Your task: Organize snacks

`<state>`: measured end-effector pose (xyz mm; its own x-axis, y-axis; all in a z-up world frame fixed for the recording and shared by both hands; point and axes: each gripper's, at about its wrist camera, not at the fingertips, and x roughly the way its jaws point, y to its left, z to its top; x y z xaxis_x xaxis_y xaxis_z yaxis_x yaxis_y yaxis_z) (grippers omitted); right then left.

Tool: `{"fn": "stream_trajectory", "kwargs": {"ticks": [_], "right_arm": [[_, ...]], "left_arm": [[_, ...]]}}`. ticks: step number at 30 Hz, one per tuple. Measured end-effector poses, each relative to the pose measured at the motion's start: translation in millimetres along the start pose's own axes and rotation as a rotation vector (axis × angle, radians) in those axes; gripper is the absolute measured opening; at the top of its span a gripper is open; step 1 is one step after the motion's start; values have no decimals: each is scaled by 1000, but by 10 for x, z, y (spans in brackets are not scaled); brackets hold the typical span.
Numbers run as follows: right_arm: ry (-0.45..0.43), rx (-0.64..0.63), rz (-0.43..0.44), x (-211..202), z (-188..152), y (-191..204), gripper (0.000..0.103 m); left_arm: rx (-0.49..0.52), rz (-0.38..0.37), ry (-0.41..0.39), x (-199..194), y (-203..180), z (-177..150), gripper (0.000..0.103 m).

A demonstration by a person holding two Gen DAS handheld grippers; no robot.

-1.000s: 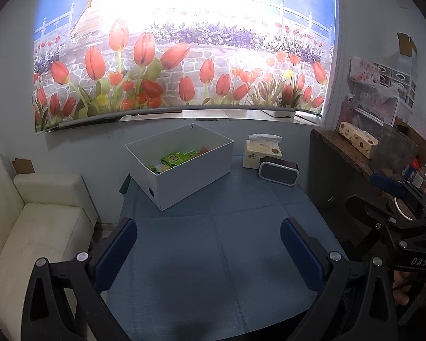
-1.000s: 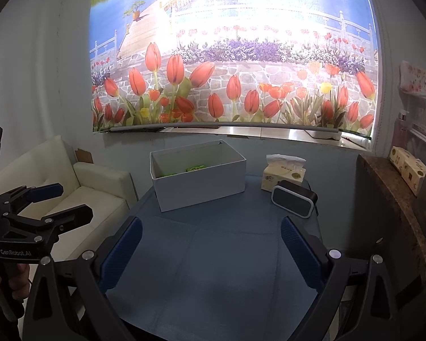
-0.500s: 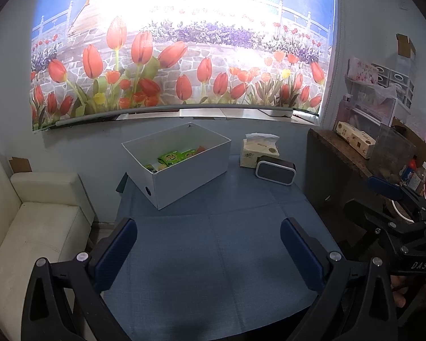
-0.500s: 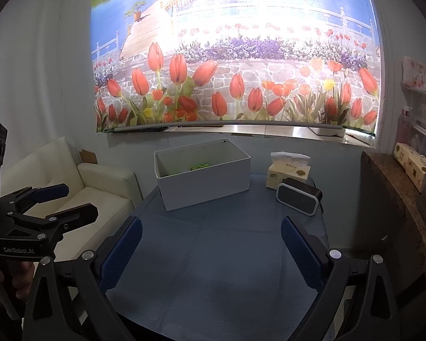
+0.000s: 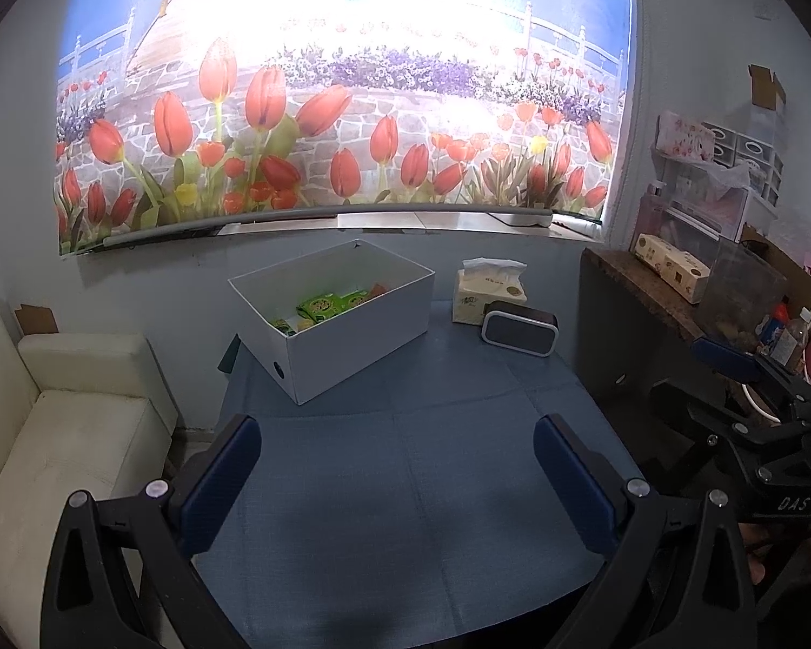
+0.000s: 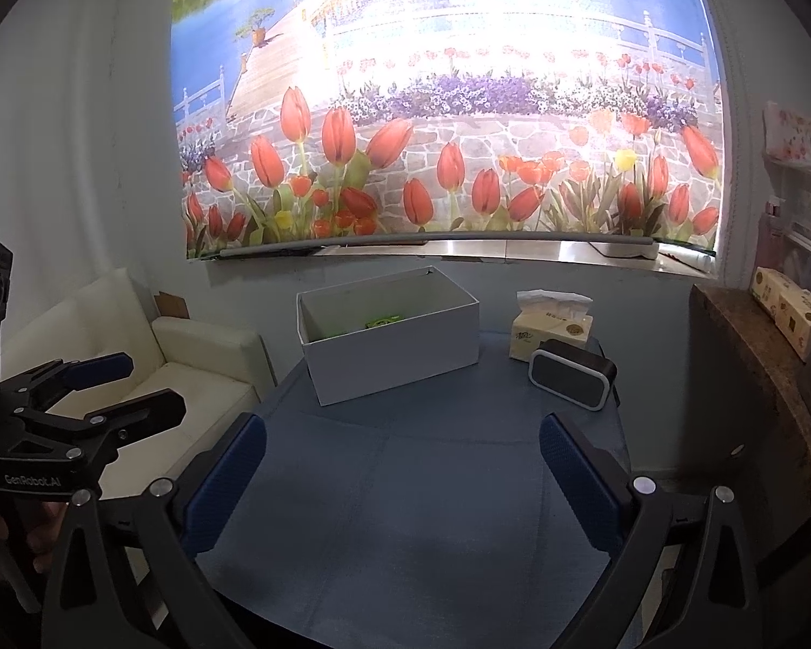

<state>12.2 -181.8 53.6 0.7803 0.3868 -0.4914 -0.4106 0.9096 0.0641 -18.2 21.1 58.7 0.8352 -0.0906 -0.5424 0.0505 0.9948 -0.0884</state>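
A white open box [image 5: 351, 346] stands at the far side of the blue table [image 5: 405, 487], with green snack packets [image 5: 332, 303] inside. It also shows in the right wrist view [image 6: 389, 349], with a bit of green packet [image 6: 382, 320] visible. My left gripper [image 5: 397, 478] is open and empty, held above the table's near part, well short of the box. My right gripper [image 6: 403, 481] is open and empty too, at a similar distance. Each gripper shows at the edge of the other's view: the right one [image 5: 740, 395], the left one [image 6: 89, 395].
A tissue box [image 5: 489, 292] and a small black speaker [image 5: 519, 327] sit at the table's far right. A white sofa [image 5: 65, 432] stands left of the table. A cluttered brown counter [image 5: 649, 292] with boxes stands to the right. A tulip poster covers the wall.
Both views have drifted a little; the box sits slightly more to the left in the left wrist view and to the right in the right wrist view. Both grippers stay open and empty.
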Motion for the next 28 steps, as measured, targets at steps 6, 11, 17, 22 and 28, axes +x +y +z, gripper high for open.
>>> {"fn": "stream_trajectory", "kwargs": {"ticks": [6,11,17,22,28], "right_arm": [[-4,-8,1,-13,-10,20,103],[1,-9,3,-15,-18,12,103],[0,-9,7,-20,-16,26,103],[2,-8,7,-21,-16,29,103],[5,-8,11,-9,-27,24,103]], "left_arm": [[4,4,3,1,1,3,103],[9,5,4,-3,-17,9,103],[11,8,4,-6,-13,8,103],[14,-1,7,-5,-16,13,103],[-2,-26,3,-16,-6,16,103]]}}
